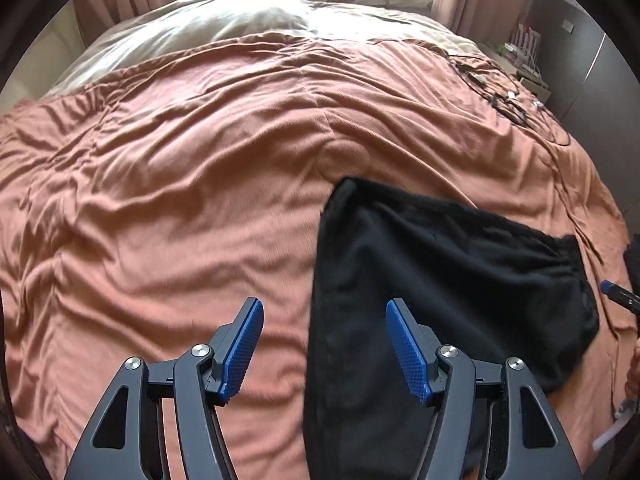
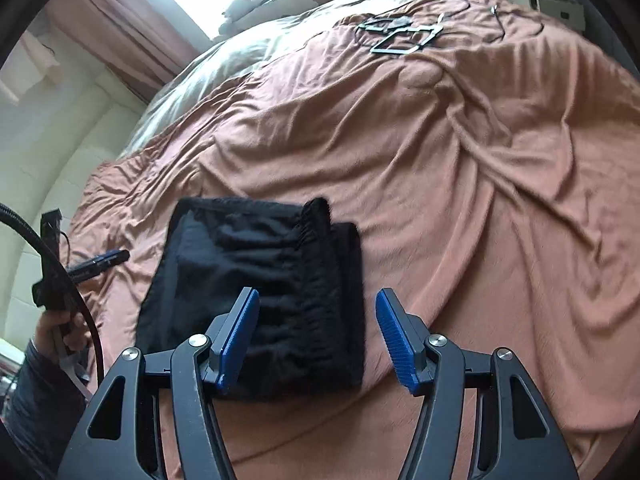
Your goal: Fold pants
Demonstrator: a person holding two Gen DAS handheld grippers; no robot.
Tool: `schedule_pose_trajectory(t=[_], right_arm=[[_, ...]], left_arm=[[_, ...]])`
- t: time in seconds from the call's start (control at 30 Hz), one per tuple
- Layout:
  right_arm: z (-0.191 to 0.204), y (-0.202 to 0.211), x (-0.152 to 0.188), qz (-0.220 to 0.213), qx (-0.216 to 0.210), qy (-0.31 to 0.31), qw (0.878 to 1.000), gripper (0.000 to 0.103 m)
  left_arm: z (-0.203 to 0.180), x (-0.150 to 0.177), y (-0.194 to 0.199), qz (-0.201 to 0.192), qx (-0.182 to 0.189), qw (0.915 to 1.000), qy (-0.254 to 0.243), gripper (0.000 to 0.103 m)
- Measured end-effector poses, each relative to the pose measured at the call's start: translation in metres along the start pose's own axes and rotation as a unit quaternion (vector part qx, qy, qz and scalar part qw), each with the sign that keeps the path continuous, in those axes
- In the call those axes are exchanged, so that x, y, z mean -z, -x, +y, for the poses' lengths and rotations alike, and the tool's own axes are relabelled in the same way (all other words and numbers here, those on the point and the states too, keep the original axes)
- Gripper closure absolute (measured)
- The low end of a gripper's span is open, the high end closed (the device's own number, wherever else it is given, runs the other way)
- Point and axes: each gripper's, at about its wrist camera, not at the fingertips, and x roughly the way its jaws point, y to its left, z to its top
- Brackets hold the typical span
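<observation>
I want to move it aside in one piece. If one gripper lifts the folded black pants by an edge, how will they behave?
The pants look soft and thick, so they would likely droop and unfold. Pushed, they may drag the wrinkled blanket.

The black pants [image 1: 420,280] are running out of the left wrist view at its bottom edge, so their lower end is not showing there, and the left tool [image 1: 324,352] is covering part of them. In the right wrist view the right tool [image 2: 318,336] is hiding the near edge of the folded pants [image 2: 256,280]. The dark wiry things [image 2: 400,34] lying far up the bed [image 2: 480,160] are too small to tell. The person's hand [image 2: 60,332] is being cut off at the left edge, blurred.
</observation>
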Motion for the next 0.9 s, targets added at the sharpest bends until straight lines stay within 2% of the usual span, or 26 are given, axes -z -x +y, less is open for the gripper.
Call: schedule_pose_trajectory(t=[0.3,0.47,0.53,0.6,0.9], right_arm=[[-0.008,0.005,0.026,0.008,-0.04,-0.044,0.998,0.042],[-0.017,0.005,0.039,0.009,-0.064,-0.079,0.995,0.041],[-0.019,0.002,0.043,0.012,-0.07,-0.088,0.994,0.041],[-0.021,-0.003,0.047,0.015,-0.078,-0.093,0.992,0.041],[-0.033,-0.021,0.046,0.017,-0.107,-0.118,0.987,0.041]], left_arm=[[0.006,0.047,0.028,0.001,0.033,0.9979,0.057,0.037],[0.013,0.076,0.038,0.004,0.055,0.9932,0.102,0.037],[0.017,0.09,0.039,0.016,0.06,0.9895,0.131,0.037],[0.018,0.105,0.039,0.023,0.084,0.9843,0.154,0.037],[0.03,0.138,0.02,0.054,0.106,0.9688,0.217,0.037]])
